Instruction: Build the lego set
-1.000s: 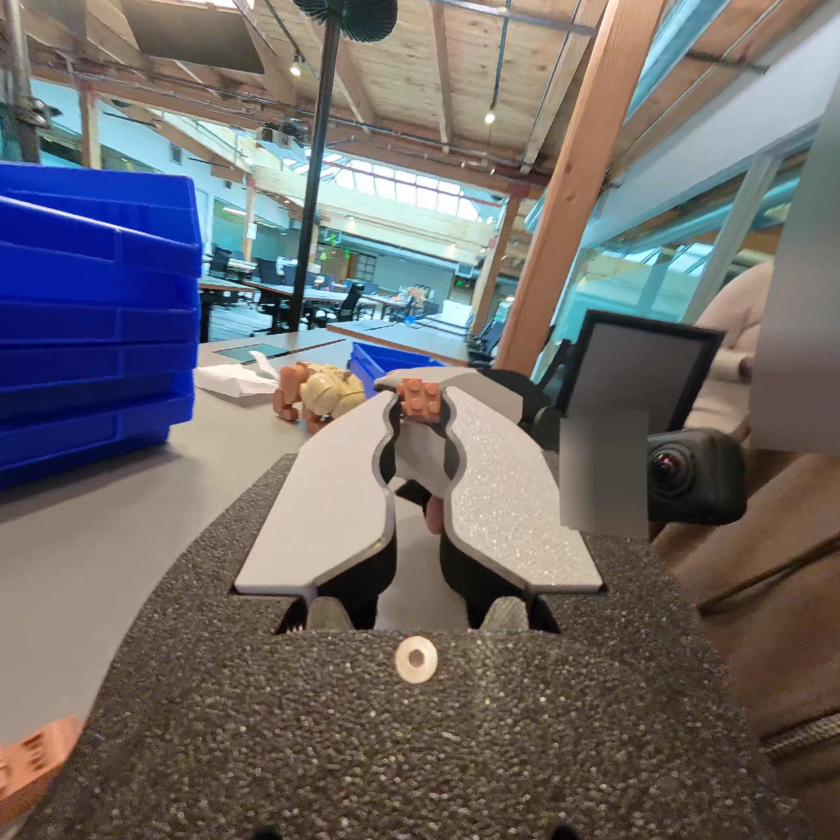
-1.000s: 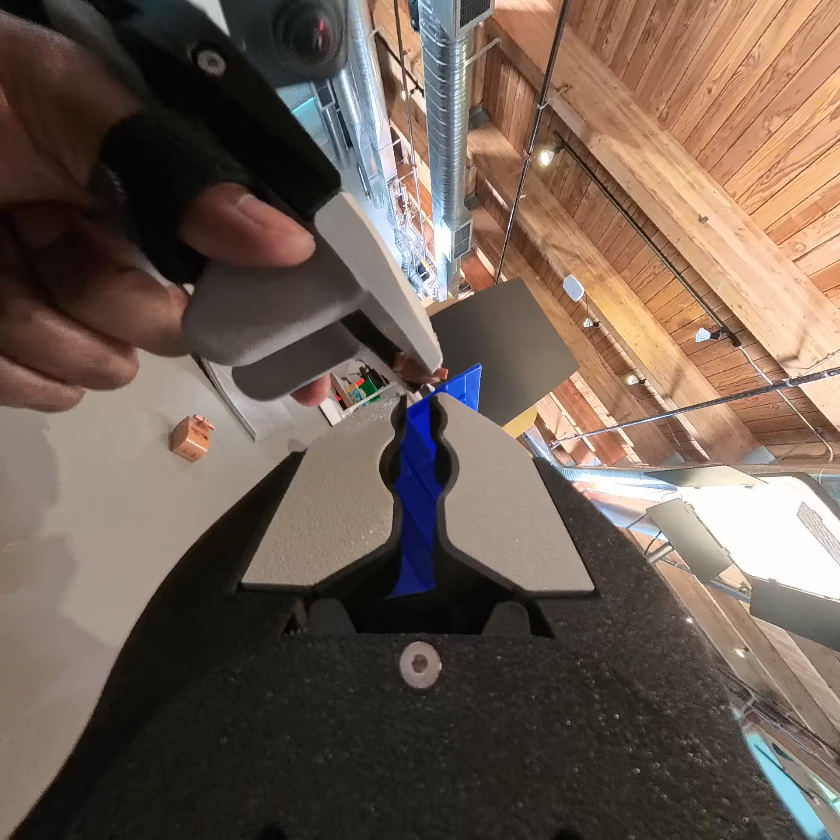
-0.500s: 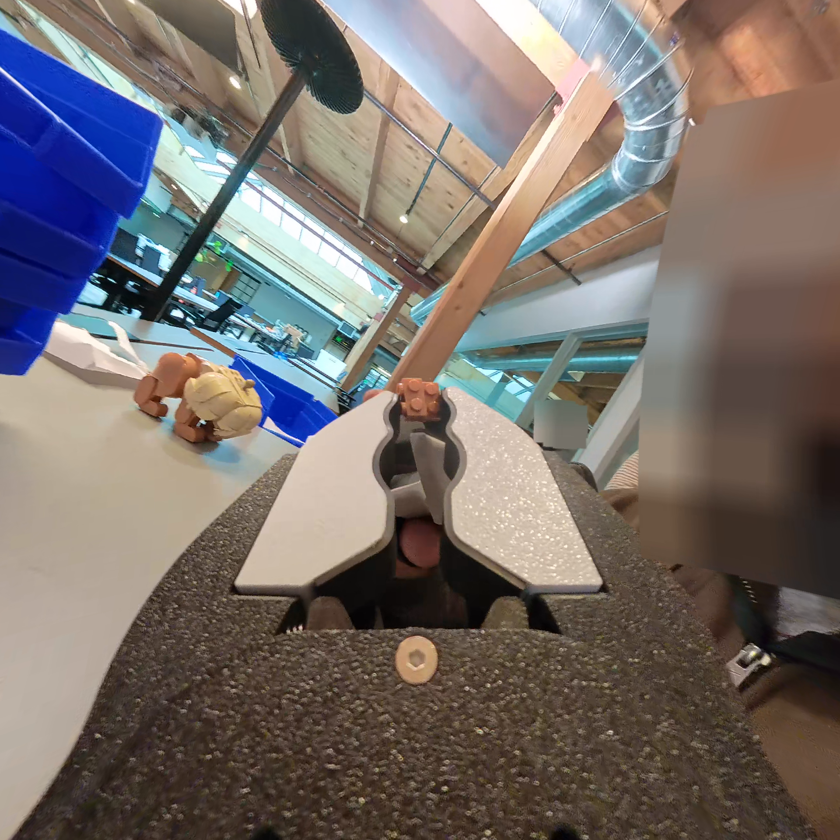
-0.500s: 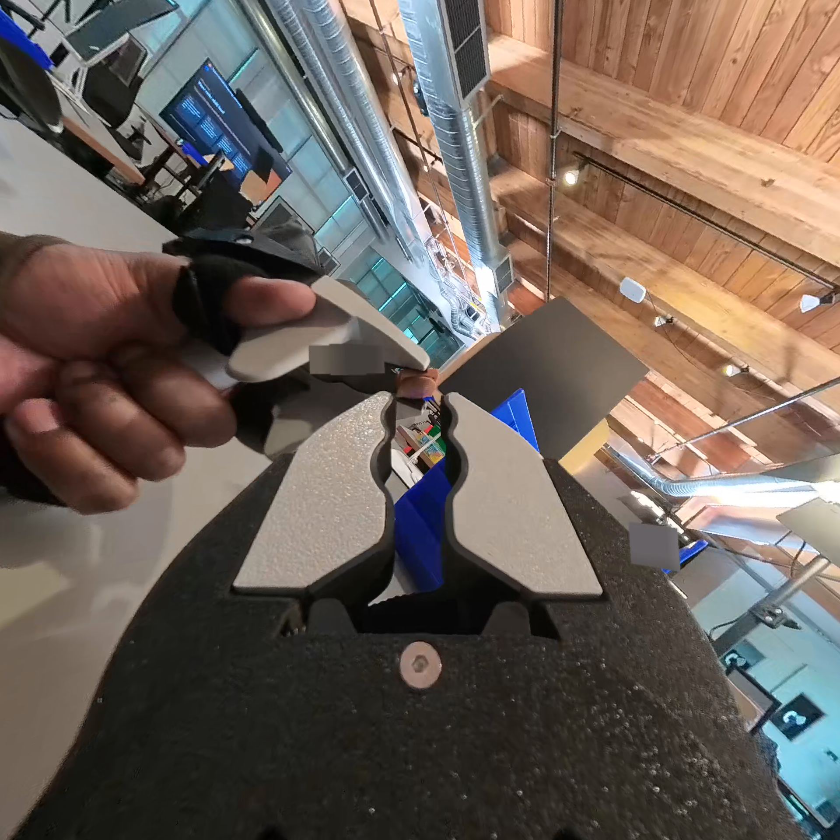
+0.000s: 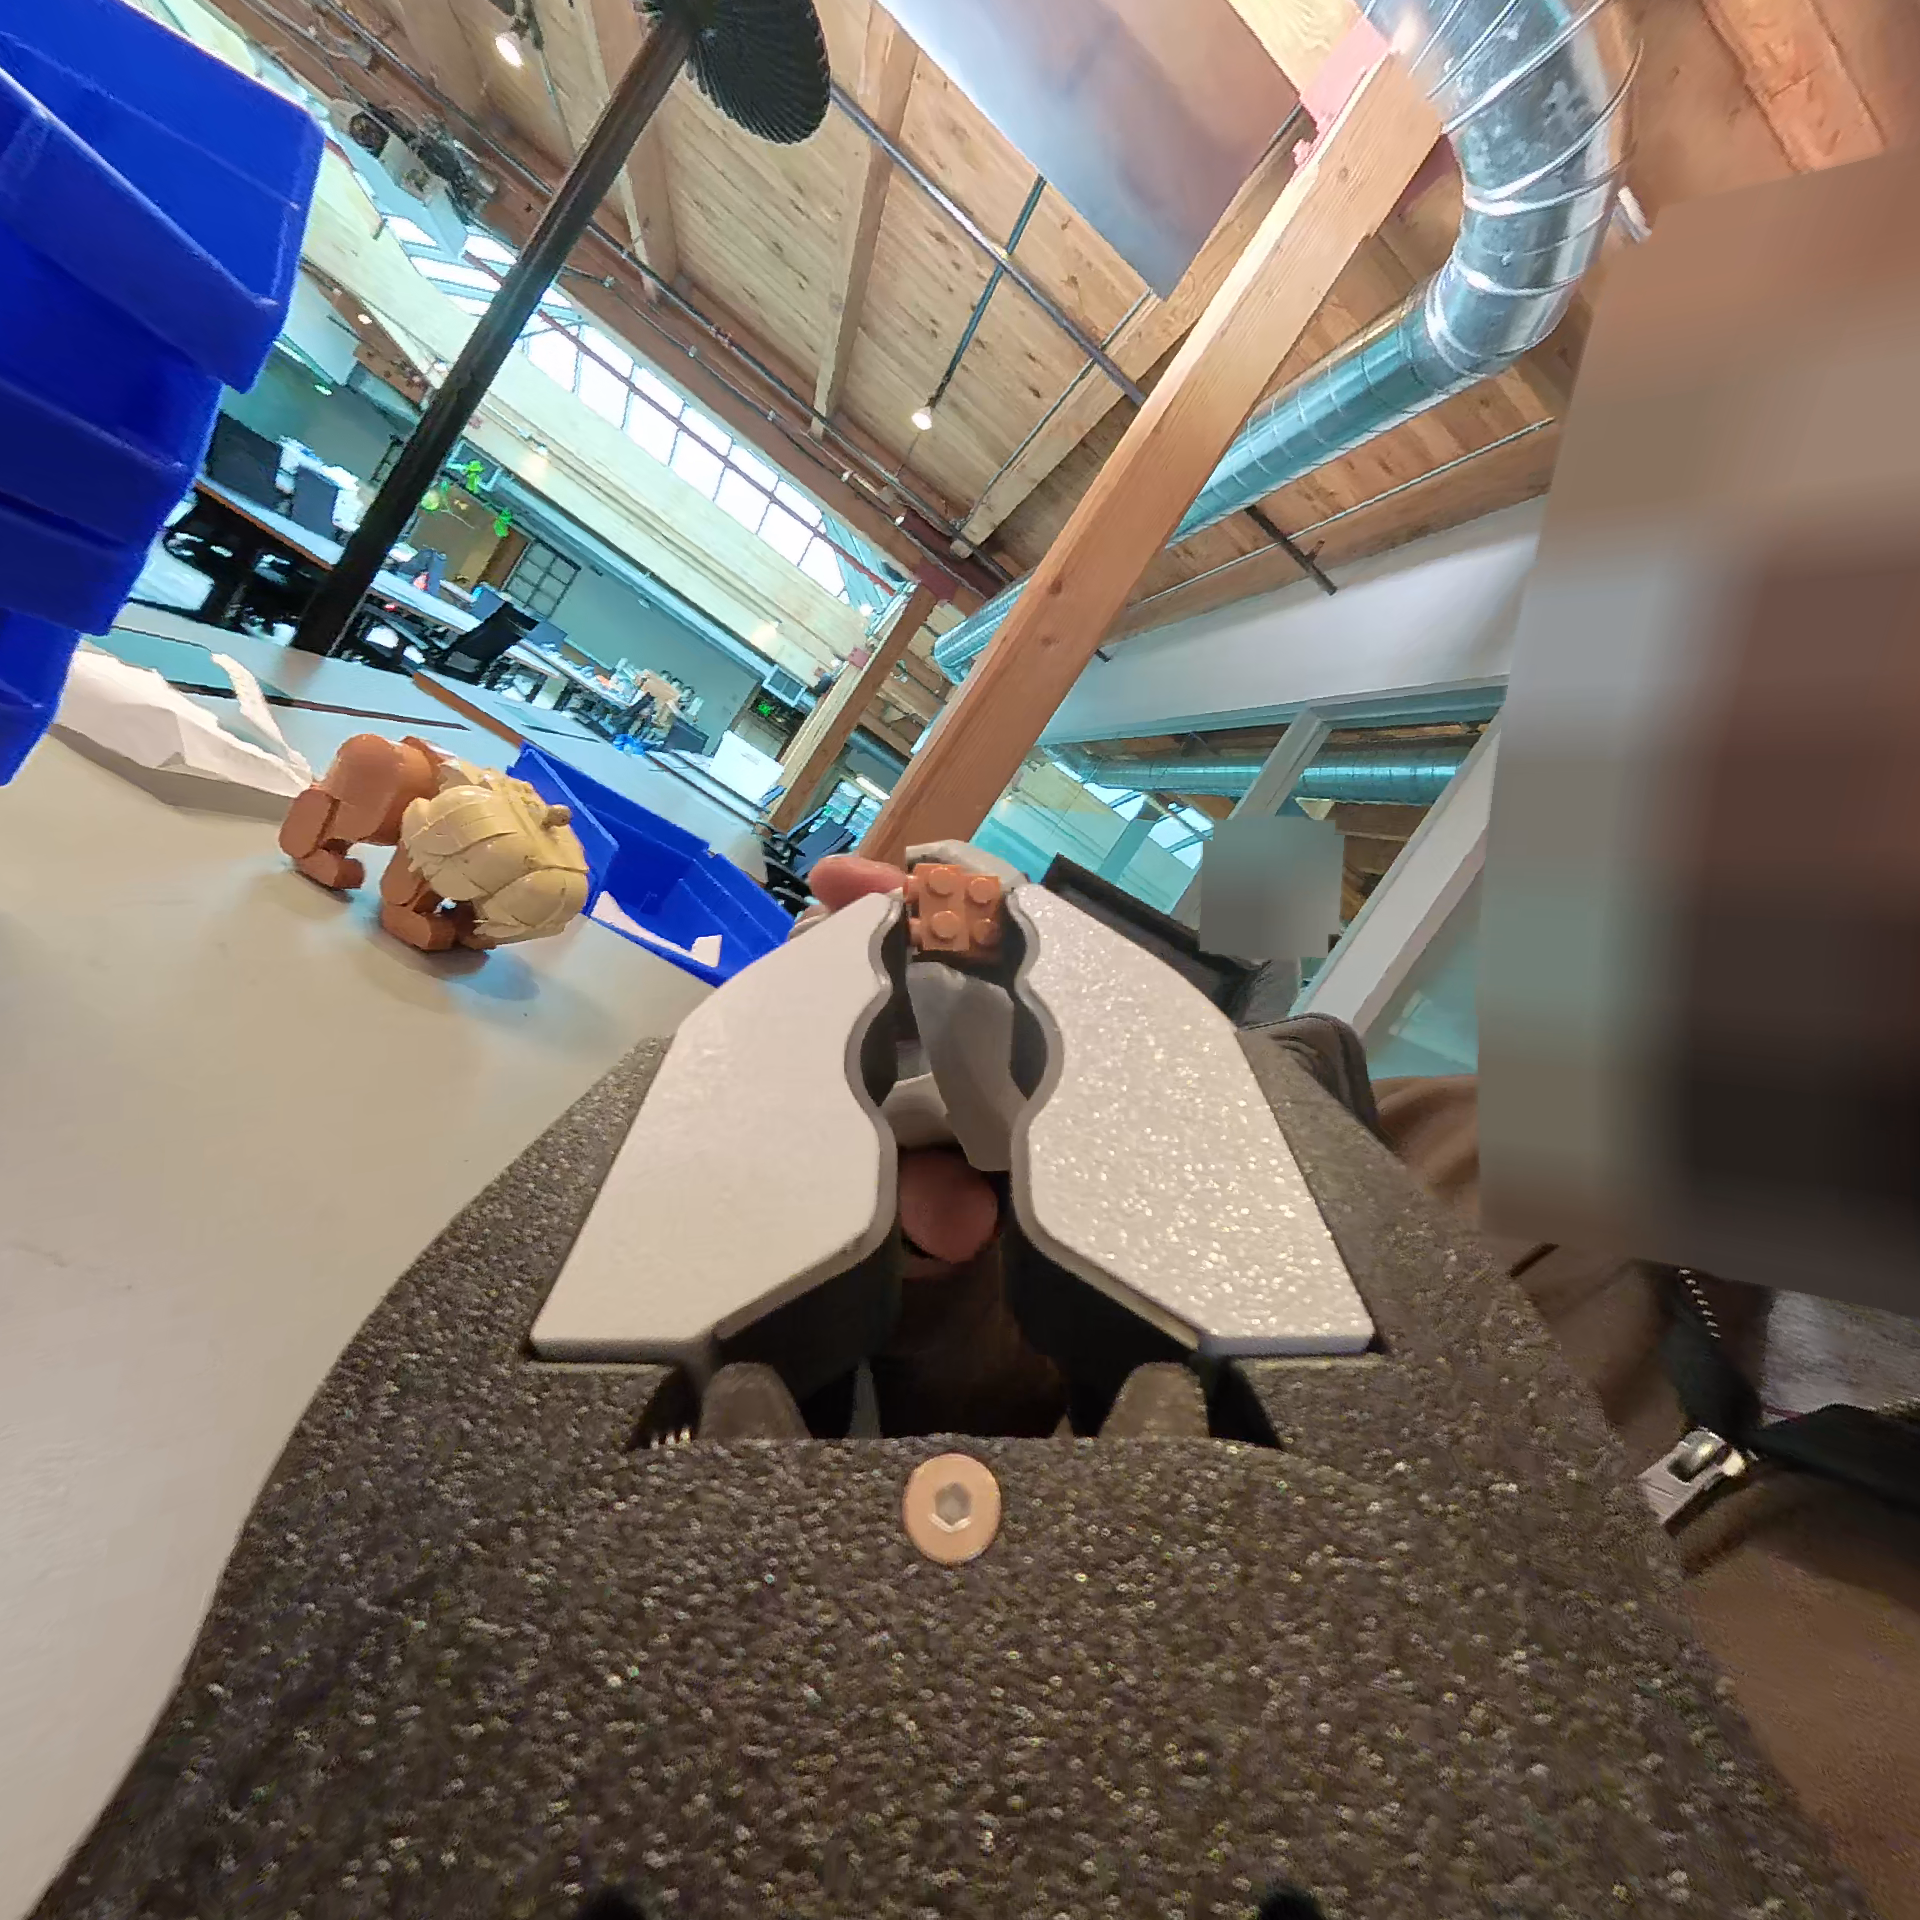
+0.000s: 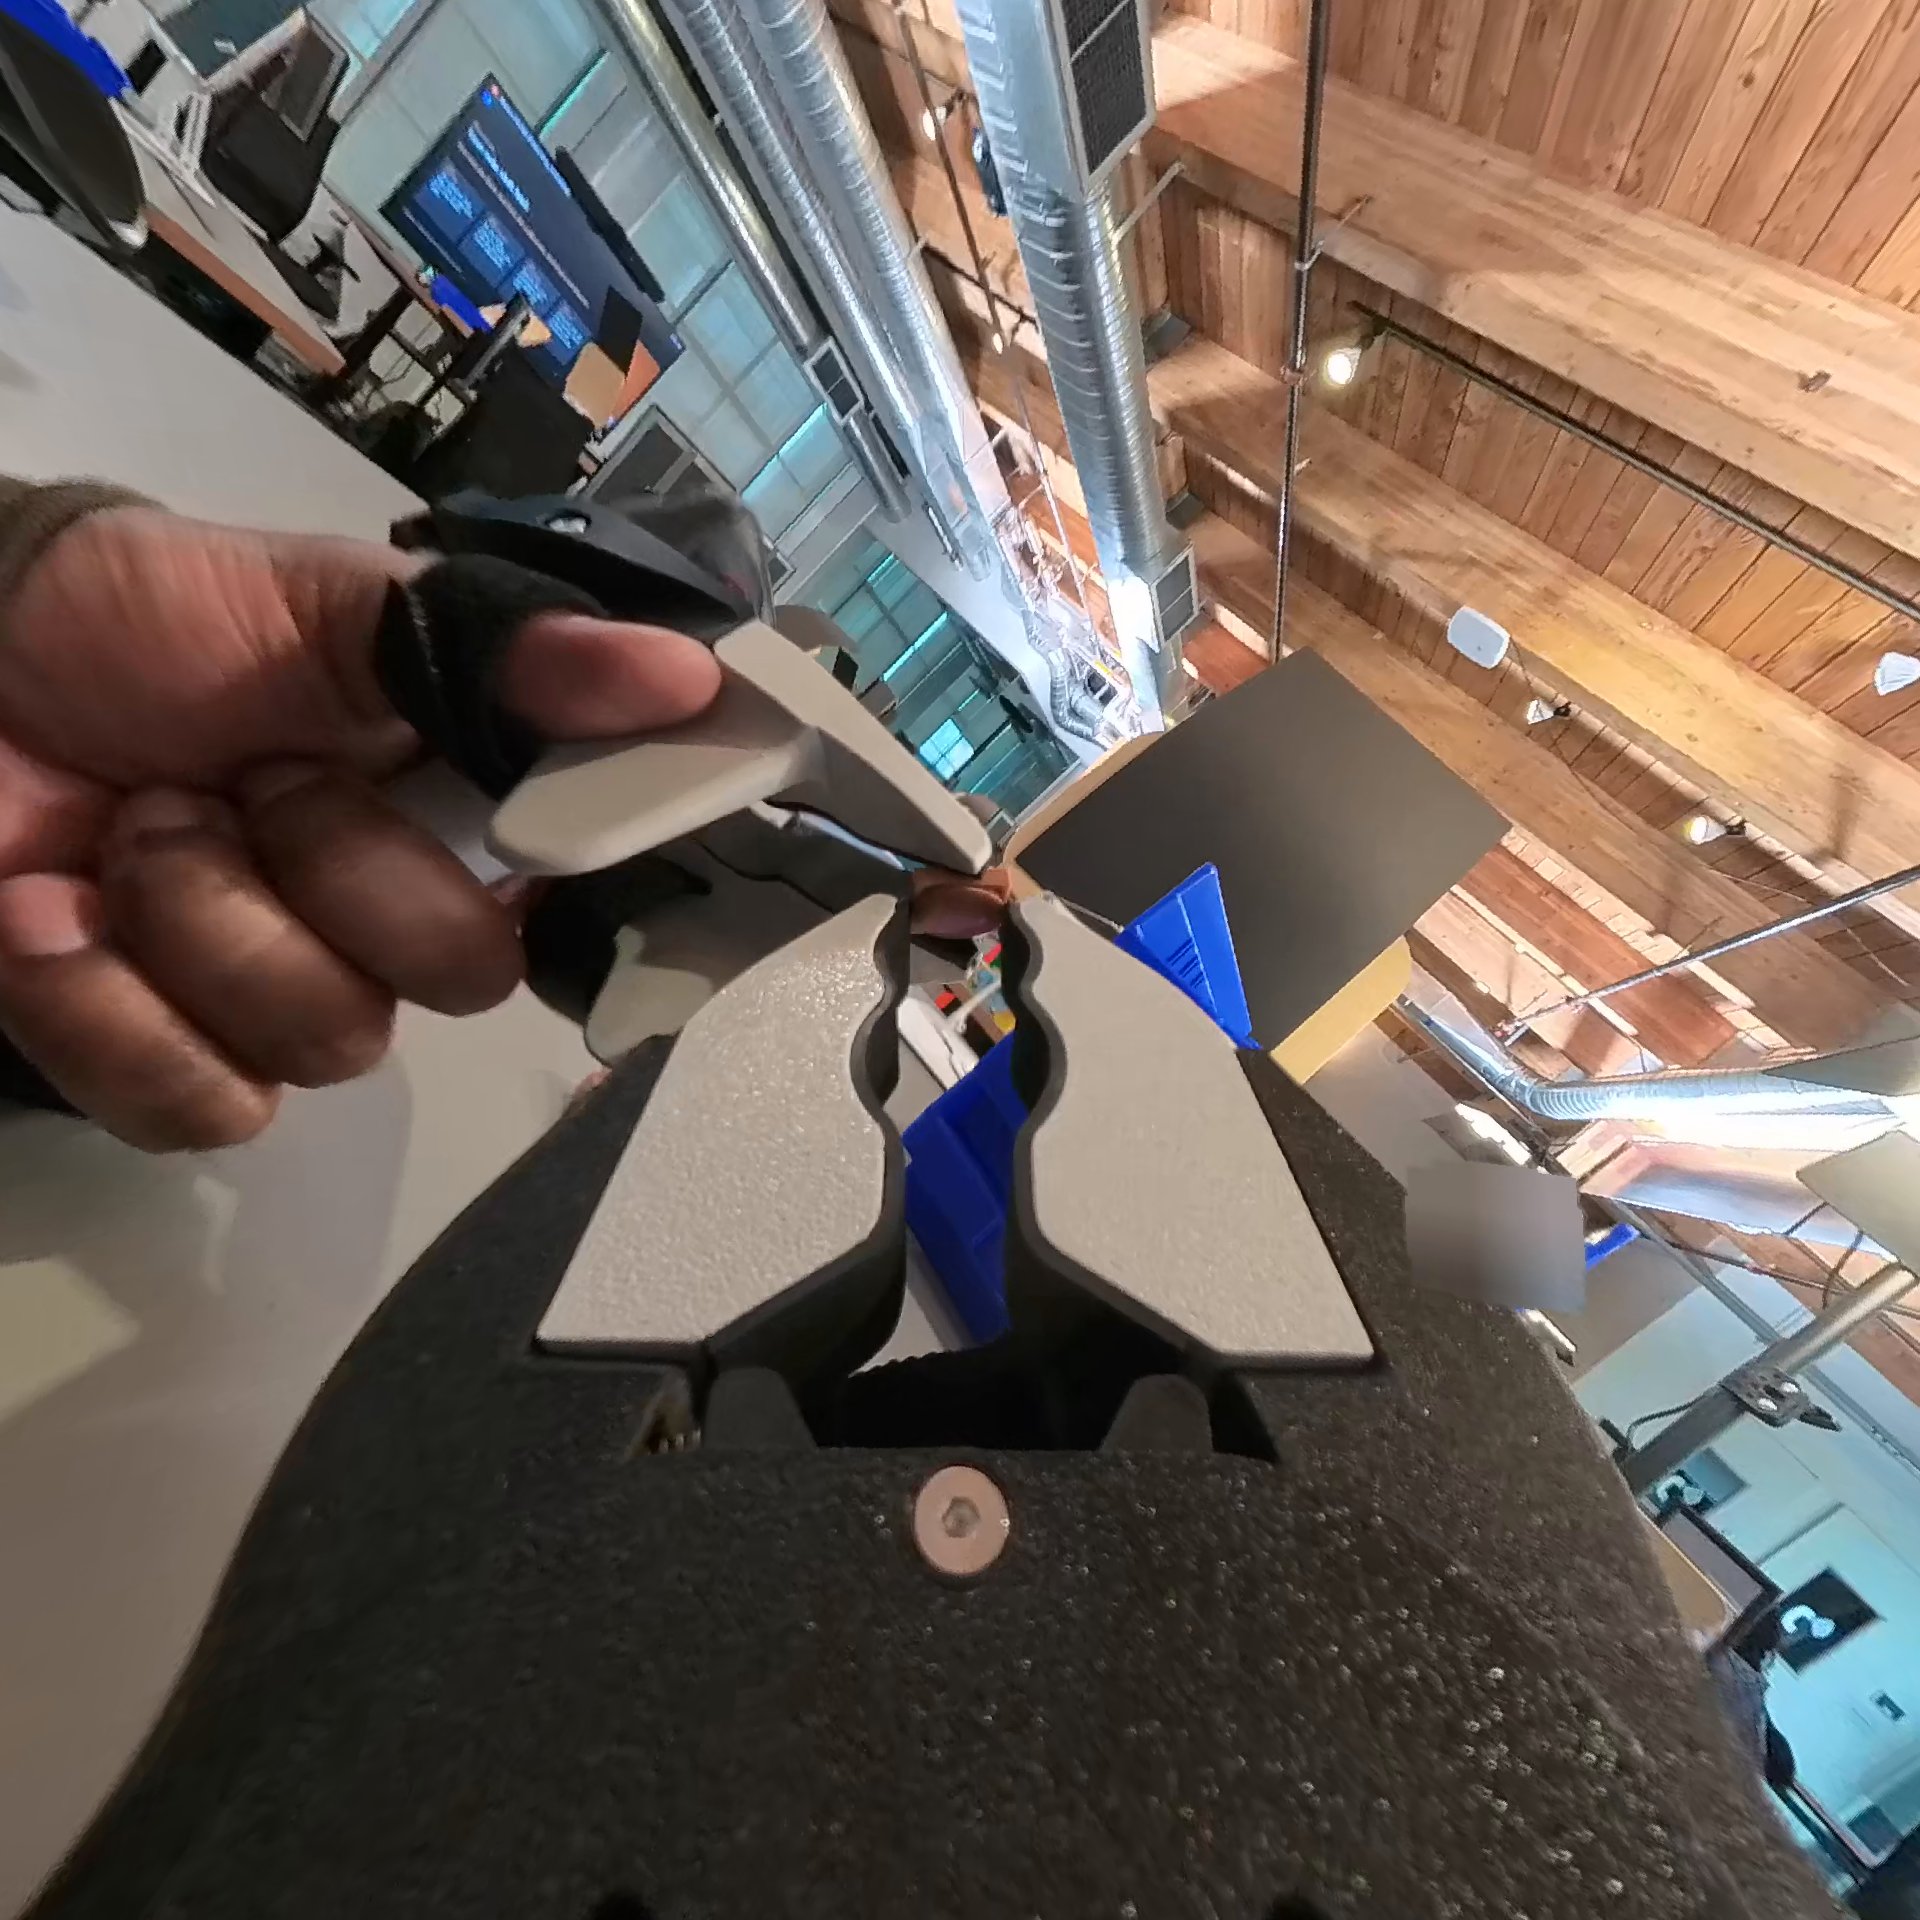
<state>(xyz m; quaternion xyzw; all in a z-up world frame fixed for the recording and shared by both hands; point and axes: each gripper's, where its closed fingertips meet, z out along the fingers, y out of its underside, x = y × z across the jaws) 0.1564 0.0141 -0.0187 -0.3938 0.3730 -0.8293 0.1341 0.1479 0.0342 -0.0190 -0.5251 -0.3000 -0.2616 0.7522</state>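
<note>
Left gripper (image 5: 954, 914) jaws pinch a small brown 2x2 plate (image 5: 954, 911) at the tips, held in the air off the bench (image 5: 208, 1091). Right gripper (image 6: 961, 914) jaws narrow around that same piece; contact unclear. Risk: thin tip grip, plate could twist out or drop during the handover. Half-built lego animal (image 5: 447, 850) sits at the bench's far side.

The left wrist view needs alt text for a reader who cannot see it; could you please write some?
The left gripper pinches a small orange studded brick at its tips. Behind it on the grey table stands a tan-and-brown lego animal, beside blue bins.
</note>
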